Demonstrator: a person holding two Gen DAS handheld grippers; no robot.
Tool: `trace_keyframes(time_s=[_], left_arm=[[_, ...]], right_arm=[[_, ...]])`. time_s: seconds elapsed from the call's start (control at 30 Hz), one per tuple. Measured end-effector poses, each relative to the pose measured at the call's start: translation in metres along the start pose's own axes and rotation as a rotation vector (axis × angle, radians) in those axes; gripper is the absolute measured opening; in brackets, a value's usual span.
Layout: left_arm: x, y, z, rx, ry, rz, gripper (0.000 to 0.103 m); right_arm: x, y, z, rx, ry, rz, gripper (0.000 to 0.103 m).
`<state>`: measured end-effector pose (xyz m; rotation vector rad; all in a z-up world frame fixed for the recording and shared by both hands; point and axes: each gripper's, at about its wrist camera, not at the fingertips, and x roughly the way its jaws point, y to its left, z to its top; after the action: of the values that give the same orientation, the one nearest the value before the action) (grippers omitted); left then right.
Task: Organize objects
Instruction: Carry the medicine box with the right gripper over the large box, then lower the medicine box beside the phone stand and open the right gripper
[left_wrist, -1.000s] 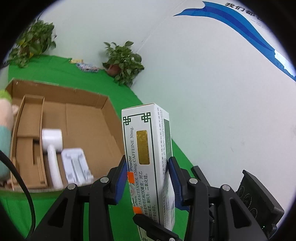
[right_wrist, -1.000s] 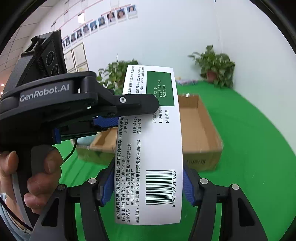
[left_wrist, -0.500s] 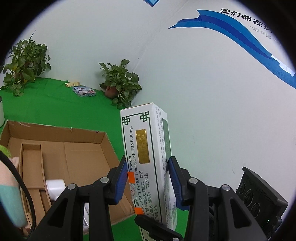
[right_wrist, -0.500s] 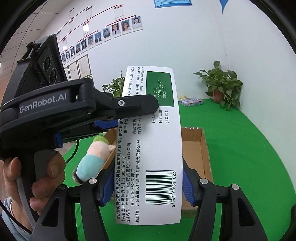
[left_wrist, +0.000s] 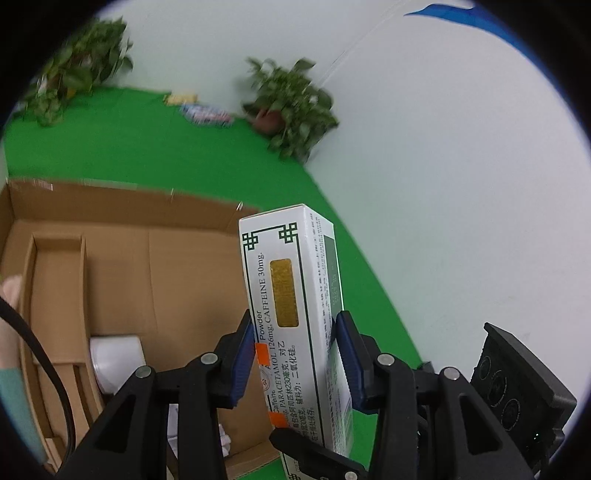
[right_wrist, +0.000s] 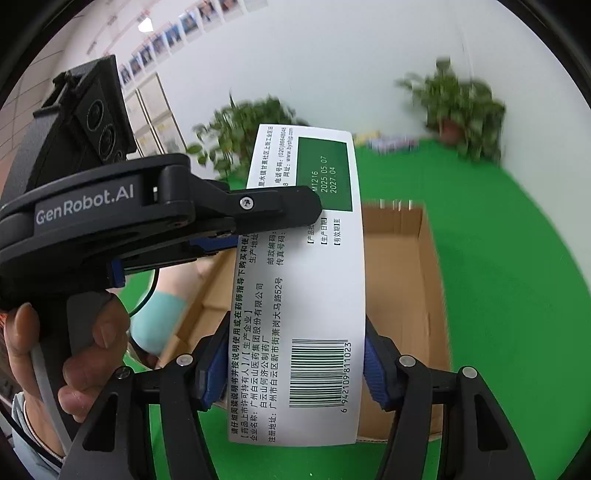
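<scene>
Holding box up over carton | left gripper pinching narrow sides, right gripper pinching wide sides | feeling light, thin card, denting if squeezed | gripping low, near barcode end

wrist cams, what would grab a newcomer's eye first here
The white medicine box fills the middle of both views, clamped at once by the right gripper and the left gripper. Behind it an open cardboard box lies on the green cloth, with potted plants along the wall.
</scene>
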<state>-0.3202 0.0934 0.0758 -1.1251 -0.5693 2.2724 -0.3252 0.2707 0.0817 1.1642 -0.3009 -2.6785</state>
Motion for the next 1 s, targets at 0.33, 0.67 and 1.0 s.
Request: trace_keyframes(time_s=[0.33, 0.67, 1.0], left_arm=[[0.065, 0.049, -0.017, -0.097, 0.117, 0.013, 0.041], [0.100, 0.073, -0.026, -0.141, 0.201, 0.040, 0.041], [0.112, 0.072, -0.032, -0.117, 0.256, 0.085, 0.043]], right_arm=[[0.080, -0.036, -0.019, 0.030, 0.163, -0.008, 0.059], [0.125, -0.066, -0.031, 0.089, 0.251, -0.002, 0.059], [0.141, -0.071, -0.045, 0.082, 0.298, -0.008, 0.072]])
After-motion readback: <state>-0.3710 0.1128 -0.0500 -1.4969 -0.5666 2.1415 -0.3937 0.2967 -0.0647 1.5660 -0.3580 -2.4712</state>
